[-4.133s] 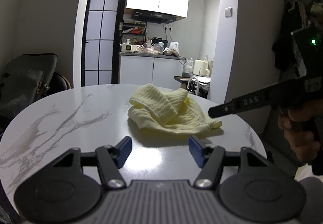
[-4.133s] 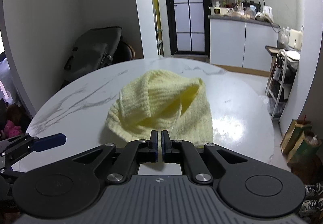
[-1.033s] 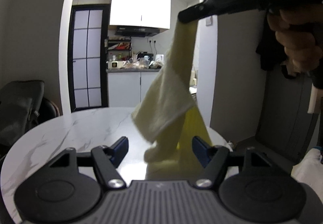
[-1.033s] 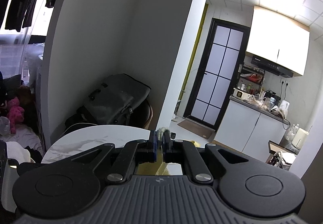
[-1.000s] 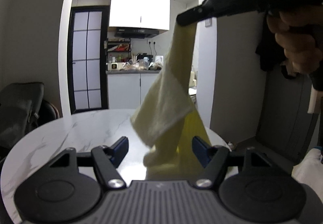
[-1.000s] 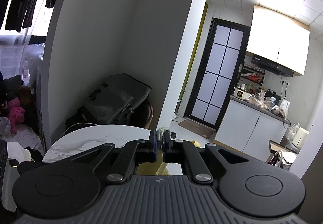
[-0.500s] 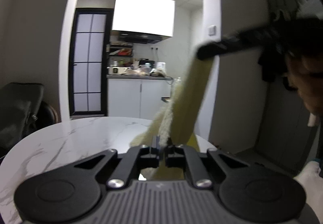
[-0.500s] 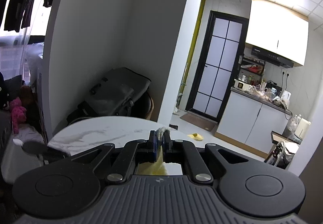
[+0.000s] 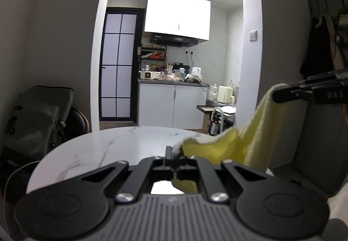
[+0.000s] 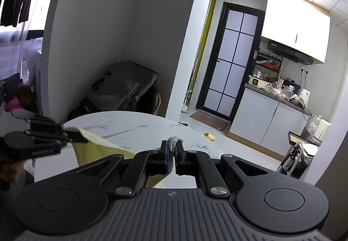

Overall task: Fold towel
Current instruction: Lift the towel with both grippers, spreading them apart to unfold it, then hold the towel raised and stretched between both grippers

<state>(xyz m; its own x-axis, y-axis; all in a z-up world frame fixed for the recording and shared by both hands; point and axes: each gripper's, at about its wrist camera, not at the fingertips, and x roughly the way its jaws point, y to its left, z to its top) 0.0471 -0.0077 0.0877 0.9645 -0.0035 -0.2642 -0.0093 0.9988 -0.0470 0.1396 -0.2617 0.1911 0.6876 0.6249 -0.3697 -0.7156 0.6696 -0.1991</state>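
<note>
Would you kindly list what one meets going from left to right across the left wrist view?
Grey bag → black-framed door → left gripper → yellow towel → right gripper

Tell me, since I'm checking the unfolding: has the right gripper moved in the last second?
Yes. In the left wrist view the right gripper has dropped from beside the wall switch down toward the table.

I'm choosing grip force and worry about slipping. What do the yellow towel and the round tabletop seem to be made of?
Towel: soft looped or knitted cloth, probably cotton terry; its edge looks fuzzy and it sags limply between the left hand-held gripper and the right hand-held gripper.
Tabletop: white with grey veins and a light sheen, so polished marble or a marble-look slab; which one cannot be told.
</note>
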